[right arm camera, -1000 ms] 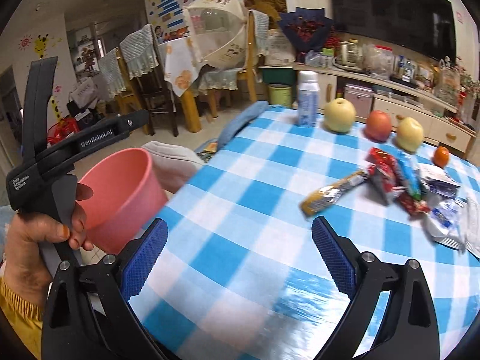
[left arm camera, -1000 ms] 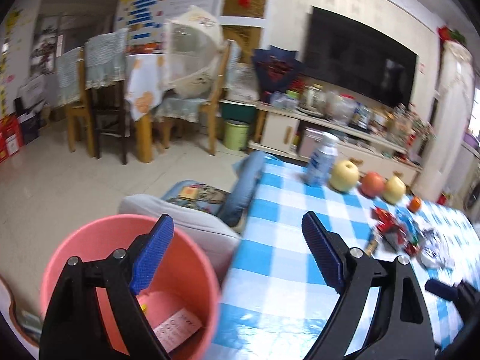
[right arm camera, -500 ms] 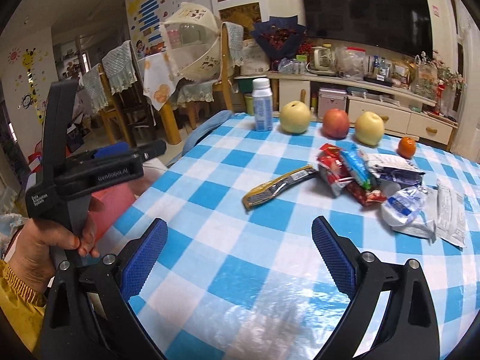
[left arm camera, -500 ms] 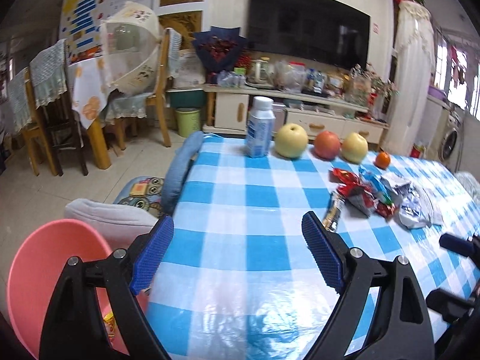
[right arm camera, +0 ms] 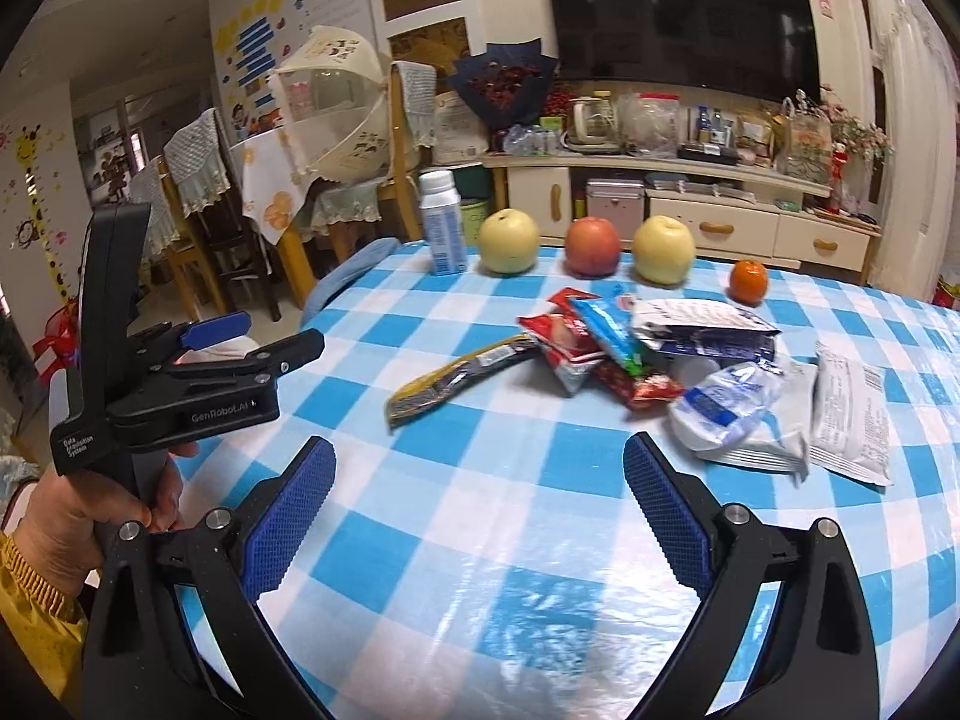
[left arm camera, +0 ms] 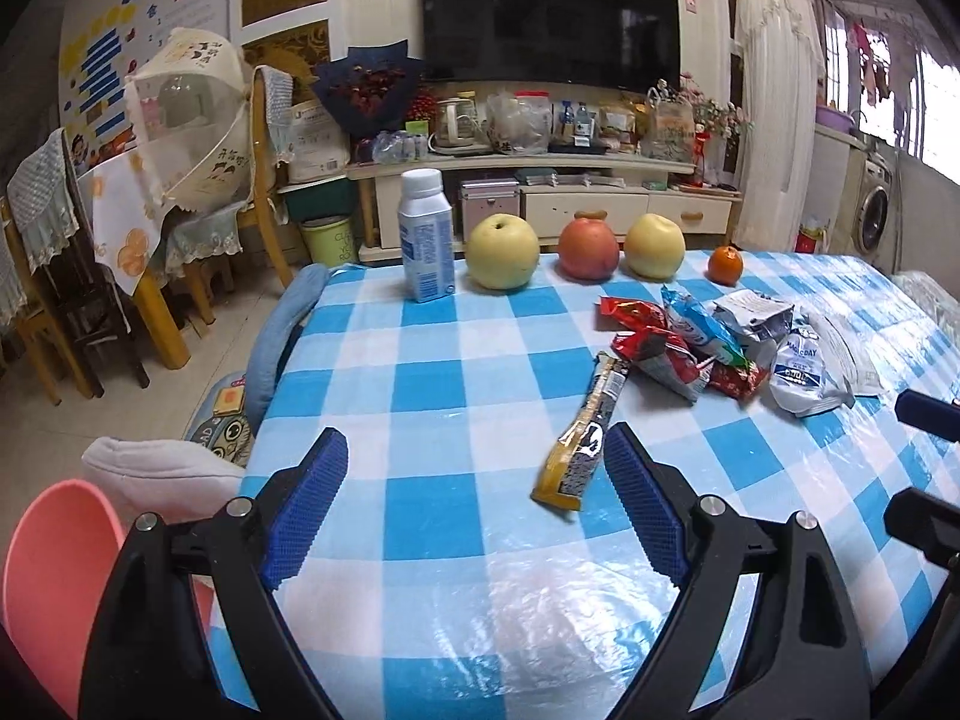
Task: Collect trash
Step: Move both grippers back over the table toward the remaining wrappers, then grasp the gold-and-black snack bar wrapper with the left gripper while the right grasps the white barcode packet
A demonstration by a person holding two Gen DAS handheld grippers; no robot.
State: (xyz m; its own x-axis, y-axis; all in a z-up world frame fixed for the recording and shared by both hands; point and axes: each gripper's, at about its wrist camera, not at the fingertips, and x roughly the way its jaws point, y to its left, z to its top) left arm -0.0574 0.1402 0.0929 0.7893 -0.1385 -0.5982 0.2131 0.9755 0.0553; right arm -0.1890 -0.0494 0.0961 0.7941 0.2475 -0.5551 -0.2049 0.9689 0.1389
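Over the near edge of the blue-and-white checked desk point(left arm camera: 432, 384), the left tongs point(left arm camera: 477, 507) are hovering with their blue-padded jaws spread wide and nothing between them, and the right tongs point(right arm camera: 480, 510) are hanging the same way, released and empty. Just beyond the left tongs' right finger, a long yellow-and-black snack wrapper point(left arm camera: 585, 438) is lying flat on the cloth, pointing away toward a heap of crumpled trash: red foil packets point(left arm camera: 651, 345), a blue-and-white wrapper point(left arm camera: 699, 327), a torn white-and-dark pouch point(right arm camera: 699, 330), a clear plastic bag with blue print point(right arm camera: 729, 405) and a flat white sachet point(right arm camera: 849, 414) at the heap's right end. Behind the heap, along the far edge, a white plastic bottle with a blue label point(left arm camera: 425, 237), a yellow-green pear point(left arm camera: 503, 251), a red apple point(left arm camera: 589, 251), a second yellow pear point(left arm camera: 655, 245) and a small orange point(left arm camera: 725, 264) are standing in a row. Off the desk's left corner, a pink plastic bucket point(left arm camera: 54, 546) is sitting low beside a grey cushion point(left arm camera: 156, 474). In the right wrist view, a hand point(right arm camera: 66, 528) in a yellow sleeve is gripping the left tool's black handle.
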